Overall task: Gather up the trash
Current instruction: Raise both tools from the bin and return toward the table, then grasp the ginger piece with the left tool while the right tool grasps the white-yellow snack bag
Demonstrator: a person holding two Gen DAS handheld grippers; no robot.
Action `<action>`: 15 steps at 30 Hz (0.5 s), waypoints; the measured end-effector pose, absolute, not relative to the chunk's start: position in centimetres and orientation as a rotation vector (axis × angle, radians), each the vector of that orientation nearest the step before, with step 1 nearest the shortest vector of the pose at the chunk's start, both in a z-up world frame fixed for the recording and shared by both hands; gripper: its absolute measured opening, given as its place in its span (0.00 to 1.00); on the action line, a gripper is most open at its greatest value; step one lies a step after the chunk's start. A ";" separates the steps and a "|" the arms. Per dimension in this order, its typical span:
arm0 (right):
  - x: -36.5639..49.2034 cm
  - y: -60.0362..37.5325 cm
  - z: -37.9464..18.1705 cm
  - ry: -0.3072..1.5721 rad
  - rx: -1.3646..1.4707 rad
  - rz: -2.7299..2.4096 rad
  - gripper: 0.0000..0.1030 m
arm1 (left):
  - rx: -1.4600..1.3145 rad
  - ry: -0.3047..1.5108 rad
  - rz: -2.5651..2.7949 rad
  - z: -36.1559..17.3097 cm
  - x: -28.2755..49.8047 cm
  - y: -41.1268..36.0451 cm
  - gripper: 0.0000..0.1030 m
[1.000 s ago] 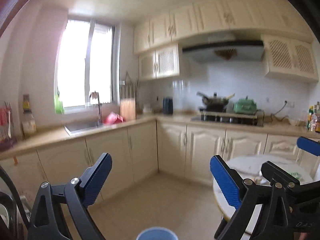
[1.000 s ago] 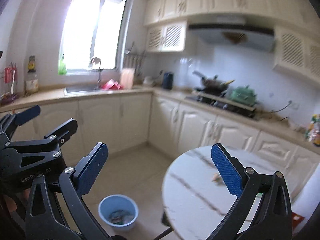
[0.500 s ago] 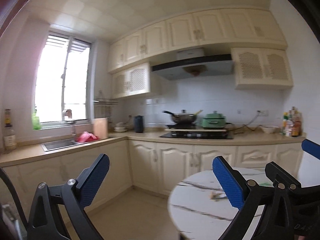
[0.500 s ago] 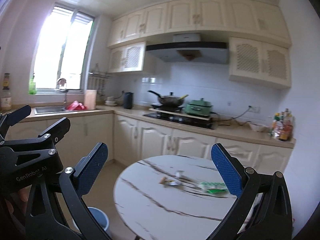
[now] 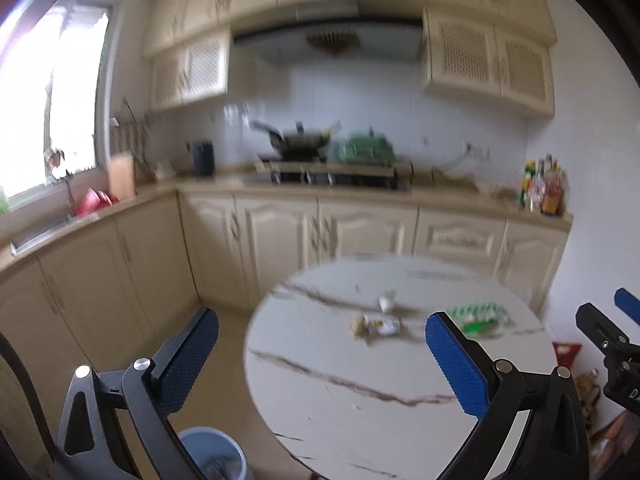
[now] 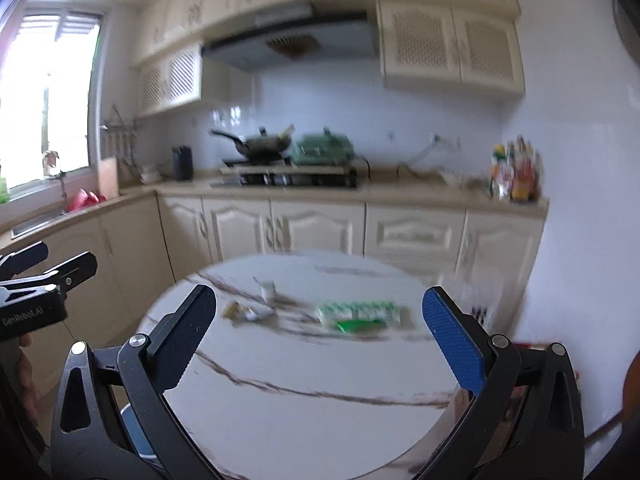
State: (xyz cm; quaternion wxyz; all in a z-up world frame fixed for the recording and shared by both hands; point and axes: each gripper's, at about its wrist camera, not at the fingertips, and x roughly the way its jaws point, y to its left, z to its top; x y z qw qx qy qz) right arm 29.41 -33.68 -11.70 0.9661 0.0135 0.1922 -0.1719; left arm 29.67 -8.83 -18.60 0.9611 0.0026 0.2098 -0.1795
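A round white marble table (image 5: pixel 360 384) (image 6: pixel 304 364) carries three bits of trash. A green and white wrapper (image 5: pixel 478 316) (image 6: pixel 358 314) lies at the far right. A crumpled wrapper (image 5: pixel 376 325) (image 6: pixel 248 311) sits near the middle, and a small white cup (image 5: pixel 387 302) (image 6: pixel 267 289) stands just behind it. A blue bin (image 5: pixel 218 456) (image 6: pixel 138 432) stands on the floor at the table's left. My left gripper (image 5: pixel 320 360) is open and empty, short of the table's near left edge. My right gripper (image 6: pixel 320 332) is open and empty above the near side of the table.
Cream kitchen cabinets (image 5: pixel 280 236) run along the back and left walls, with a stove (image 5: pixel 332 172), wok and green pot on the counter. Bottles (image 5: pixel 542 192) stand at the counter's right end. A white wall (image 6: pixel 580 240) is close behind the table on the right.
Both views have tilted downward and shifted, blurred by motion. The table and its trash now sit nearer and more central, and the blue bin has come into the left wrist view.
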 end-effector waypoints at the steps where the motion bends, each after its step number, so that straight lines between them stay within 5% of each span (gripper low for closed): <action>1: 30.0 -34.4 -12.4 0.411 0.038 -0.350 1.00 | 0.008 0.454 -0.376 -18.9 31.0 -9.1 0.99; 15: 40.2 -41.6 -21.7 0.716 0.126 -0.380 1.00 | 0.172 0.723 -0.428 -21.4 53.2 -19.4 0.96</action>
